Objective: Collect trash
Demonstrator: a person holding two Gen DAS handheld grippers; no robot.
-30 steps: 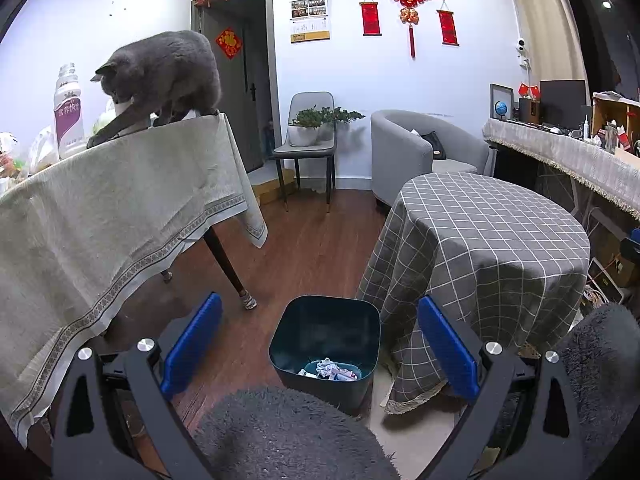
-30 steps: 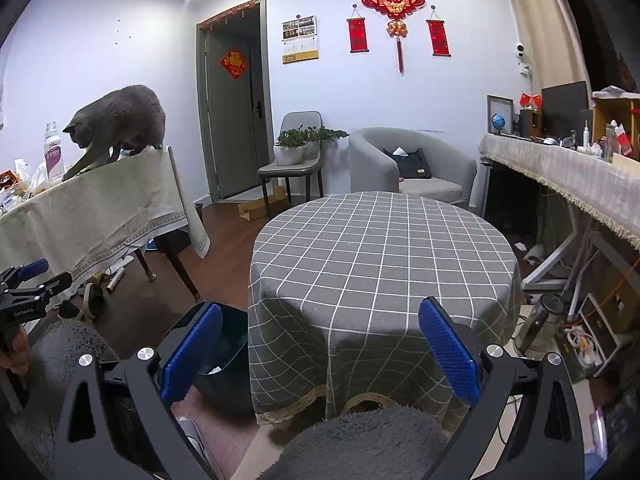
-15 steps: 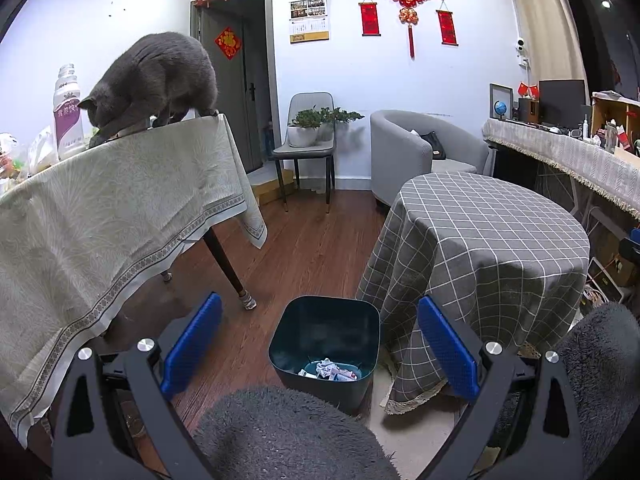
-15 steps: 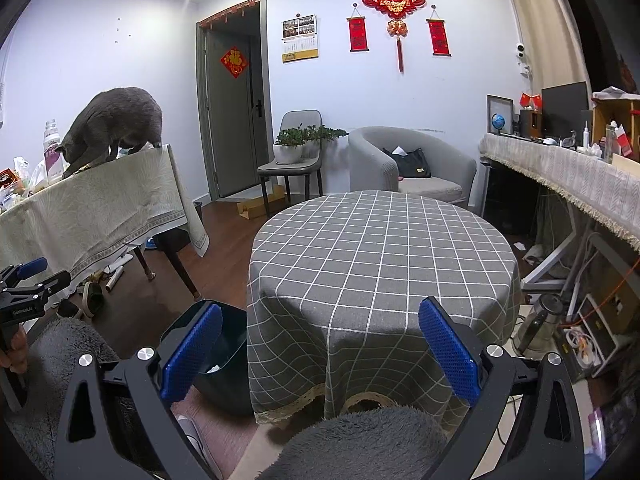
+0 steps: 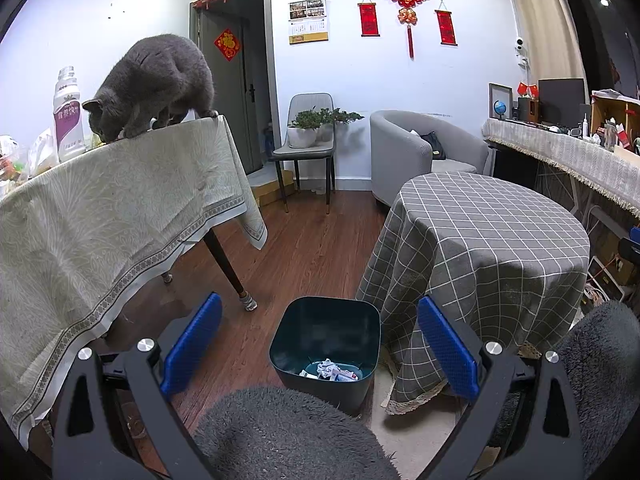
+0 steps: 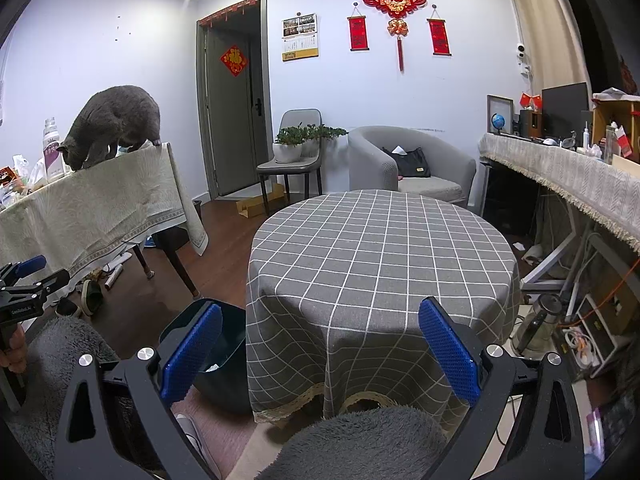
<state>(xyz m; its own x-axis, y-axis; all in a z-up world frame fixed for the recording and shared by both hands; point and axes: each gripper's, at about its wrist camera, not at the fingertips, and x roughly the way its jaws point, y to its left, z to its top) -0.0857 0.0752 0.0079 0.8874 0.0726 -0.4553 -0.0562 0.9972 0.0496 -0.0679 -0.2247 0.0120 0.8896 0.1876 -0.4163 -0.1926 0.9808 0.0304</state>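
A dark teal trash bin (image 5: 352,322) stands on the wood floor beside the round table, with crumpled paper and wrappers (image 5: 330,371) at its bottom. My left gripper (image 5: 320,344) hovers above and in front of the bin, open, with nothing between its blue pads. In the right wrist view my right gripper (image 6: 320,354) is open and empty in front of the round table with the grey checked cloth (image 6: 380,248); the bin (image 6: 228,344) shows partly behind its left finger. The left gripper (image 6: 24,284) appears at the far left edge there.
A grey cat (image 5: 156,84) stands on the table with the beige cloth (image 5: 100,216), next to a white bottle (image 5: 68,116) and bags. Further back are a chair with potted plants (image 5: 308,128), a grey armchair (image 5: 420,152) and a cluttered side counter (image 6: 568,168). Grey fuzzy sleeves fill the lower edges.
The cat has lowered its head further toward the tabletop. Both grippers have stayed almost still and open.
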